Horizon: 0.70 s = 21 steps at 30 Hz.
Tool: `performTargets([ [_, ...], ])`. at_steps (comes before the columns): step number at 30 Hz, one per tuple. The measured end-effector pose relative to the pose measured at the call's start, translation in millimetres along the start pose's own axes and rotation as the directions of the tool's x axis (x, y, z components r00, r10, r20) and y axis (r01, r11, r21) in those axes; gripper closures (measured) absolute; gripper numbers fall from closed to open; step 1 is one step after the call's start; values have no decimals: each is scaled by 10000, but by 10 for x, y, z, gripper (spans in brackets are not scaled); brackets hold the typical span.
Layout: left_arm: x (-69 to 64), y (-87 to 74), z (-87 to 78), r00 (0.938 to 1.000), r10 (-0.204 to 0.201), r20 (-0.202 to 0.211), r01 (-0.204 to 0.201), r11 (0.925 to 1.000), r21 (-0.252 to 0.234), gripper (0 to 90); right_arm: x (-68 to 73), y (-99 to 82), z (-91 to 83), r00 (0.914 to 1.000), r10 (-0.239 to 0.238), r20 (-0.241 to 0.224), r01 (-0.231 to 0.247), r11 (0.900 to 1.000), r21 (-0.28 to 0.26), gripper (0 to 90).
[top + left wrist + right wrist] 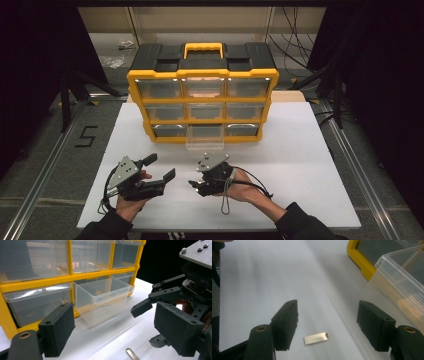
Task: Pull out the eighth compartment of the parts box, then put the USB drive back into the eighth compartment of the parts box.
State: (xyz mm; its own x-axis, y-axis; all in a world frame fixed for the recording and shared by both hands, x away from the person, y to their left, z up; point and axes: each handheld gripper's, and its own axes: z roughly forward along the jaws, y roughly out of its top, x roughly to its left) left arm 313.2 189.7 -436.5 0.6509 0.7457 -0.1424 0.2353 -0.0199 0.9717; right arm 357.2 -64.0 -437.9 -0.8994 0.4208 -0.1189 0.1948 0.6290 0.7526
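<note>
Metal strip point(316, 338) flat on the white worktop point(300, 150), between the right claw point(328, 326) jaws.
Both claws stand apart, untouching; left claw point(162, 167) holds nothing, near the pulled-out clear drawer point(105, 300).

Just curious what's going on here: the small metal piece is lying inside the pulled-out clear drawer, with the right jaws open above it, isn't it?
Not quite. The small metal piece lies on the white table, outside the pulled-out clear drawer, as the right gripper view shows. The right gripper does have its jaws open over it.
</note>
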Motion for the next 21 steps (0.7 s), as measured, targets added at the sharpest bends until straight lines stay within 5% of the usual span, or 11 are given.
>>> performTargets([
  [21, -3, -1, -3, 10000, 10, 36, -10, 10000, -6, 161, 37, -33, 142, 9985, 524, -143, -509, 9947, 894, 341],
])
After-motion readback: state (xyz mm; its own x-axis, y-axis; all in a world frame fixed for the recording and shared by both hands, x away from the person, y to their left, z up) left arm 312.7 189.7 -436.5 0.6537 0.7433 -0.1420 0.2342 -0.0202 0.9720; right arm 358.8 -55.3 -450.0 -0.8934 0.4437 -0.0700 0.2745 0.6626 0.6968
